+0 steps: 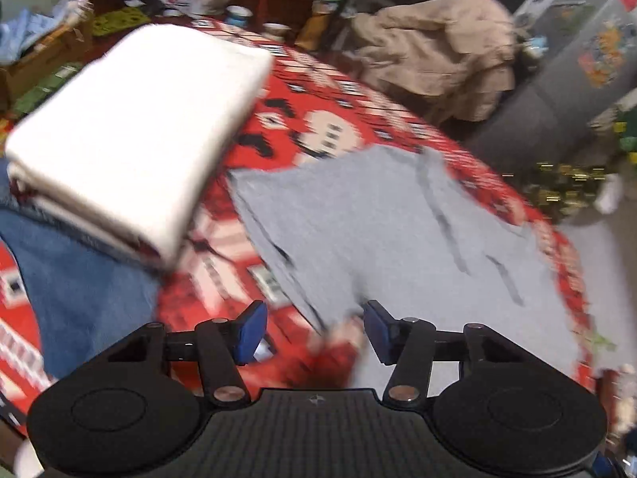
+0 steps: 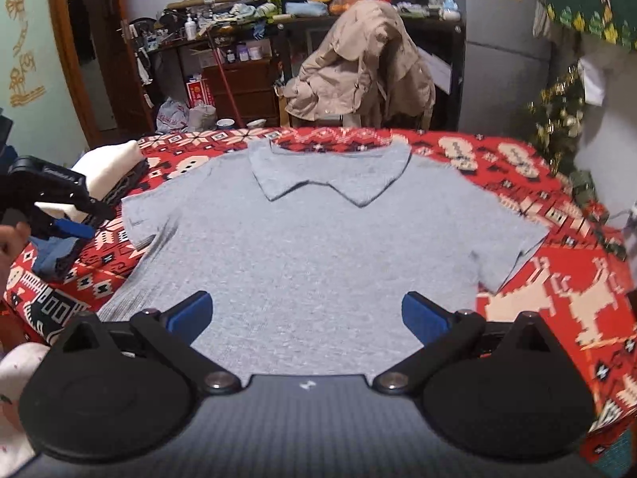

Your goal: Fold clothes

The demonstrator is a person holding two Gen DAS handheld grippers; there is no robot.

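A grey polo shirt [image 2: 318,239] lies flat on the red patterned tabletop [image 2: 557,279]. The right gripper [image 2: 306,314] hovers over its hem, jaws released. The left gripper [image 1: 314,330], jaws apart and empty, hangs at the shirt's sleeve edge, beside the folded white cloth [image 1: 131,127].

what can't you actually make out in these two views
- Grey polo shirt: near hem, right wrist view, hidden behind the right gripper.
- Same shirt's edge in the left wrist view: motion blur hides whether the left gripper touches it.
- Folded white garment: blurred, type unclear.
- Blue denim under it: cut off at the left edge.
- Items on the back shelves: too small.
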